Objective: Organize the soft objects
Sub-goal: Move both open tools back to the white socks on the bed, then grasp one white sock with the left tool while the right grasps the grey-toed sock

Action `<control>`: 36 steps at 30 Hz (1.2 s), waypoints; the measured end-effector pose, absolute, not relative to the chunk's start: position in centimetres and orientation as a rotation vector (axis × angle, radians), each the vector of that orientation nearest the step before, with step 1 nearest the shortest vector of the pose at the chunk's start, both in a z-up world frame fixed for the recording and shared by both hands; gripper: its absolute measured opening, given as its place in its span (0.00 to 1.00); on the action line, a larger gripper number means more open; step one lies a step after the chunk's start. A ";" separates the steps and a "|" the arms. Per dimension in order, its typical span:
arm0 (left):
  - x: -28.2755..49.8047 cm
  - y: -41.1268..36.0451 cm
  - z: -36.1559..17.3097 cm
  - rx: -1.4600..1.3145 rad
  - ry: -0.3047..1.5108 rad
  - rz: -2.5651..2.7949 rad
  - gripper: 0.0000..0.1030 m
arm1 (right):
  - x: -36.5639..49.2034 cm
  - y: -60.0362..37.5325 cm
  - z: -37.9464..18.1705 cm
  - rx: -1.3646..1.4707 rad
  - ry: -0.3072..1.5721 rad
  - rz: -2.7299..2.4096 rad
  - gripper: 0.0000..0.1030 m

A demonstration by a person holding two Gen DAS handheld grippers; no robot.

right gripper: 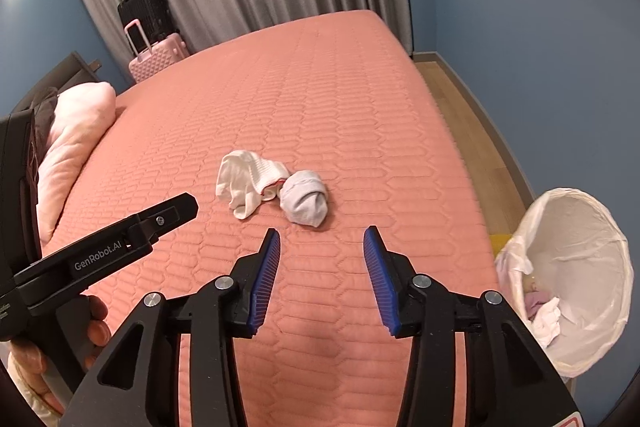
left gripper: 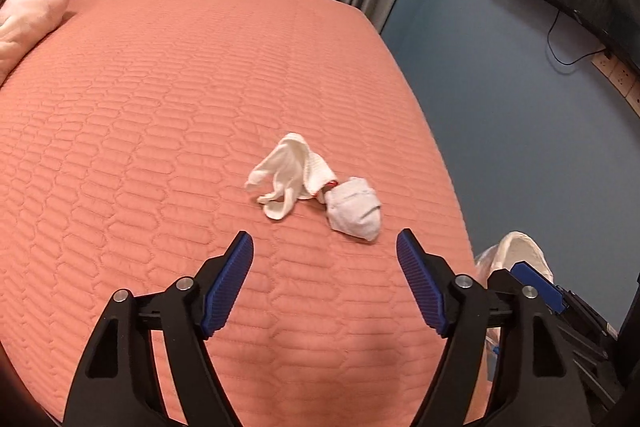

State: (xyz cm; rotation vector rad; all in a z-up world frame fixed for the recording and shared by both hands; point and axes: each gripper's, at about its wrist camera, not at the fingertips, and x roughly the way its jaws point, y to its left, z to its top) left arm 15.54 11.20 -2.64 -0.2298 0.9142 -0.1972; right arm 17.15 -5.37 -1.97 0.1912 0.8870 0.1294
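A crumpled white sock [left gripper: 286,173] [right gripper: 246,179] lies on the salmon quilted bed [left gripper: 160,115] [right gripper: 320,99], and a rolled grey-white sock bundle [left gripper: 354,207] [right gripper: 304,201] touches it on the right. My left gripper [left gripper: 325,247] hangs open just short of the bundle, nothing between its blue pads [left gripper: 230,283]. My right gripper [right gripper: 322,241] is open too, close in front of the bundle, with nothing between its jaws. The left gripper's body [right gripper: 100,251], held by a hand, shows at the left of the right wrist view.
A bin with a white liner [right gripper: 576,267] [left gripper: 516,251] stands on the floor off the bed's right edge, with some cloth inside. A pink pillow [right gripper: 76,147] [left gripper: 32,3] lies at the bed's left. Suitcases [right gripper: 156,59] stand by the grey curtain.
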 end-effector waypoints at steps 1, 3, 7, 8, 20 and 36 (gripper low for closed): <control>15.9 11.7 -3.0 -0.232 0.917 -0.182 0.75 | 17.7 -5.0 -2.4 0.192 0.897 0.134 0.43; 16.8 12.6 -3.6 -0.239 0.921 -0.159 0.78 | 18.8 -4.1 -3.4 0.195 0.917 0.139 0.46; 18.9 13.5 -5.0 -0.232 0.936 -0.130 0.83 | 21.3 -3.1 -5.7 0.185 0.955 0.136 0.50; 19.6 13.6 -5.4 -0.227 0.945 -0.122 0.84 | 22.0 -2.9 -6.4 0.188 0.967 0.136 0.50; 26.4 13.3 -9.8 -0.256 1.012 -0.125 0.85 | 28.3 -1.0 -11.8 0.208 1.060 0.144 0.50; 27.5 11.1 -11.8 -0.238 1.059 -0.204 0.13 | 29.0 -1.3 -14.4 0.219 1.100 0.165 0.18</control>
